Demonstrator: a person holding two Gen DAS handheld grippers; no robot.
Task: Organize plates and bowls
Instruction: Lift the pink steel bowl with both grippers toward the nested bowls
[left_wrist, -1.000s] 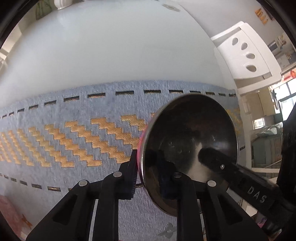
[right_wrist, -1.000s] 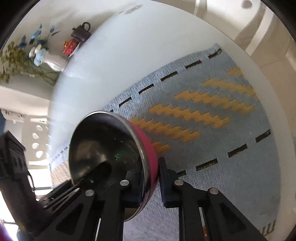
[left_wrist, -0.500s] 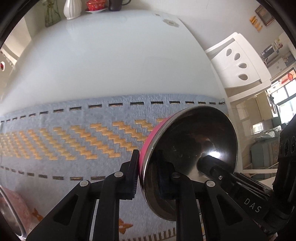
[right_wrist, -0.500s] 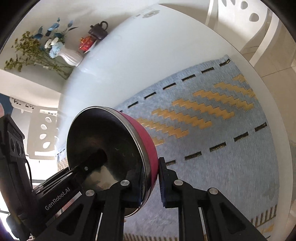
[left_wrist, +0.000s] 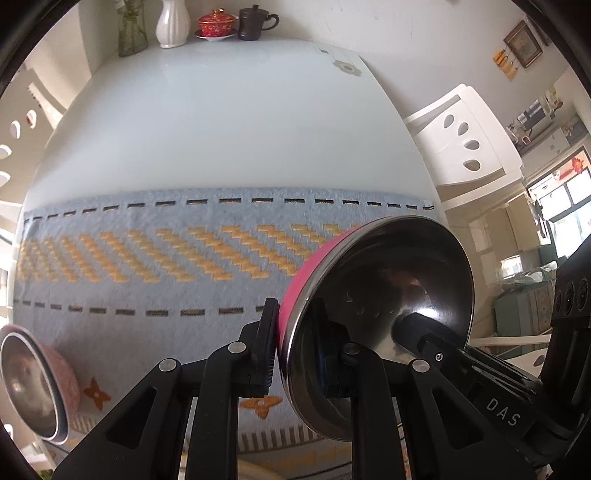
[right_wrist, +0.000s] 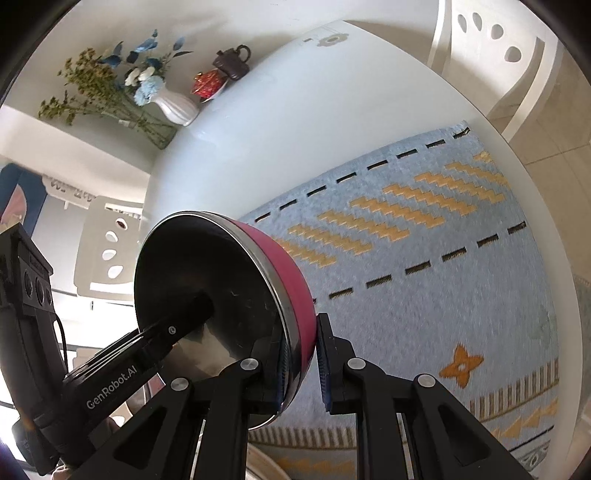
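A steel bowl with a pink outside (left_wrist: 388, 295) is held in the air above the blue and orange mat (left_wrist: 147, 266), tilted on its side. My left gripper (left_wrist: 295, 350) is shut on its rim from one side. My right gripper (right_wrist: 301, 365) is shut on the opposite rim of the same bowl (right_wrist: 221, 295). Each view shows the other gripper reaching into the bowl. A second pink bowl with a steel inside (left_wrist: 33, 387) sits on the mat at the far left of the left wrist view.
The white round table (left_wrist: 221, 122) carries a white vase (left_wrist: 170, 24), a red lidded cup (left_wrist: 214, 24) and a dark teapot (left_wrist: 255, 23) at its far edge. White chairs (left_wrist: 465, 136) stand around it. A pale plate rim (right_wrist: 266, 461) shows below the grippers.
Both grippers have risen and pulled back with the bowl, so more of the table and the far objects show. The second pink bowl has come into the left wrist view.
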